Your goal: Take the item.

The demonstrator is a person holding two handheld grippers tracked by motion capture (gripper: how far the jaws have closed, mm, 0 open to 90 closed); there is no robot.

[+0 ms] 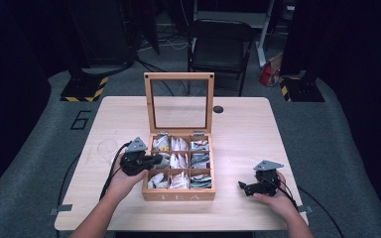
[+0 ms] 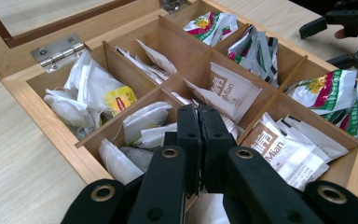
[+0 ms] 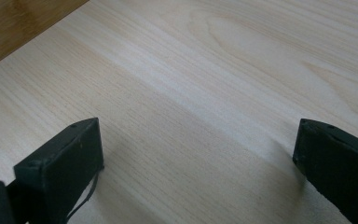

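Observation:
A wooden tea box [image 1: 178,196] stands in the middle of the table with its glass lid [image 1: 178,75] raised upright. Its nine compartments hold tea bags and sachets. My left gripper [image 1: 158,159] reaches in from the box's left side over the middle row. In the left gripper view its jaws [image 2: 200,114] are pressed together above white tea bags [image 2: 144,123], and I see nothing between the tips. A brown-and-white sachet [image 2: 235,93] lies just beyond them. My right gripper [image 1: 243,187] rests low over bare table right of the box, open and empty [image 3: 196,158], and shows far off [image 2: 319,44].
A small black disc [image 1: 218,109] lies on the table behind the lid's right corner. A black folding chair [image 1: 221,44] stands beyond the far edge, with a red bag [image 1: 268,74] on the floor near it. The wooden tabletop [image 1: 243,144] stretches right of the box.

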